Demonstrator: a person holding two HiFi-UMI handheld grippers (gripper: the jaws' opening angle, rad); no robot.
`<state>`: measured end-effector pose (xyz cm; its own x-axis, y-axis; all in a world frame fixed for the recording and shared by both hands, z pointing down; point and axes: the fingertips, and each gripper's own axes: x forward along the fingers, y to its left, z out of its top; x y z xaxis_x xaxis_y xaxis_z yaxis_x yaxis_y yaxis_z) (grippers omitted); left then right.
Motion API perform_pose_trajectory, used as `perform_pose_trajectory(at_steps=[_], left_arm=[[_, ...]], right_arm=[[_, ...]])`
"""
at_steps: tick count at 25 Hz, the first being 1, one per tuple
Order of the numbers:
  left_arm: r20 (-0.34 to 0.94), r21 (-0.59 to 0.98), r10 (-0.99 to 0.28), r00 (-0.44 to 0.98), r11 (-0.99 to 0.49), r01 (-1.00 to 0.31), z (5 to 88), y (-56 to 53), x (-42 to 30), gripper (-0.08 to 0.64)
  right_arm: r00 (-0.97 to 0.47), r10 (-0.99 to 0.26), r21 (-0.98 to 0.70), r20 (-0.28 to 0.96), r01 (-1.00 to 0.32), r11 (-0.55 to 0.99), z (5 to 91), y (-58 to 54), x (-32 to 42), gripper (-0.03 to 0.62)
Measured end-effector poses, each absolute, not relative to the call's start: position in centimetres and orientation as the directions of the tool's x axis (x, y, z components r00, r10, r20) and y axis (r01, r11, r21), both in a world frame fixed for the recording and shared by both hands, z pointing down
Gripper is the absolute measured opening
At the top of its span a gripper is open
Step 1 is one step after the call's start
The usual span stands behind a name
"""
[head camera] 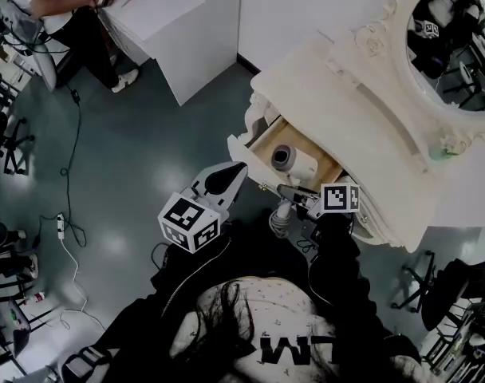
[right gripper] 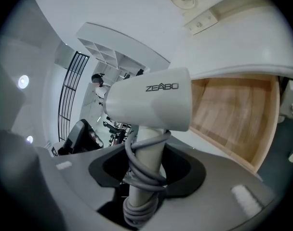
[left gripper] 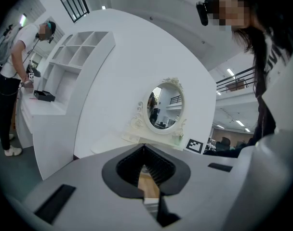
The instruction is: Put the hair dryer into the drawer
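Observation:
My right gripper (right gripper: 144, 177) is shut on the handle of the white hair dryer (right gripper: 151, 105), which has a grey cord wound round it. The barrel hangs over the open drawer (right gripper: 238, 112), whose wooden bottom is bare. In the head view the hair dryer (head camera: 294, 163) sits above the drawer (head camera: 262, 146) of the white dressing table (head camera: 338, 102), with the right gripper (head camera: 289, 202) just in front of the drawer. My left gripper (head camera: 241, 167) is shut and empty, its tips close to the drawer's left front corner. In its own view the left gripper (left gripper: 144, 146) points towards the dressing table.
An oval mirror (head camera: 454, 46) stands on the dressing table. A person (head camera: 63, 6) works at a white shelf unit (head camera: 171, 30) at the upper left. A cable and power strip (head camera: 63, 226) lie on the grey floor. Chairs (head camera: 11, 138) stand at the left edge.

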<state>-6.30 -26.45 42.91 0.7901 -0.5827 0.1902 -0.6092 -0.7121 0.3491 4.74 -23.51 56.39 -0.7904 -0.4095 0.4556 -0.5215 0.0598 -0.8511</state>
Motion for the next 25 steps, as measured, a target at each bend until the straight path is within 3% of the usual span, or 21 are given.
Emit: perform_pose_trajectory(at_steps=[8,13,18,25], left_arm=[[0.211,0.356,-0.641,0.738,-0.653,-0.669,43.1,-27.2,-4.3,0.0],[0.224,0.355,-0.66,0.717,-0.63,-0.69,43.4,-27.3,-2.9,0.0],[0.242,0.352,-0.693,0.679,-0.59,-0.727,43.9,-27.4,-2.6,0.0],[0.264,0.342,-0.743,0.615,-0.524,-0.78,44.2,-27.5,-3.2,0.0]], right_arm=[[-0.786,-0.248,-0.795,0.566,-0.601,0.088,60.8,-26.9,8.5,0.206],[-0.716,-0.139,-0.693,0.684,-0.697,0.182,64.1,-28.5,11.0,0.206],[-0.686,-0.031,-0.656,0.727,-0.708,0.262,66.6,-29.5,11.4,0.206],[-0.579,0.018,-0.543,0.815,-0.753,0.372,70.4,-31.0,11.6,0.206]])
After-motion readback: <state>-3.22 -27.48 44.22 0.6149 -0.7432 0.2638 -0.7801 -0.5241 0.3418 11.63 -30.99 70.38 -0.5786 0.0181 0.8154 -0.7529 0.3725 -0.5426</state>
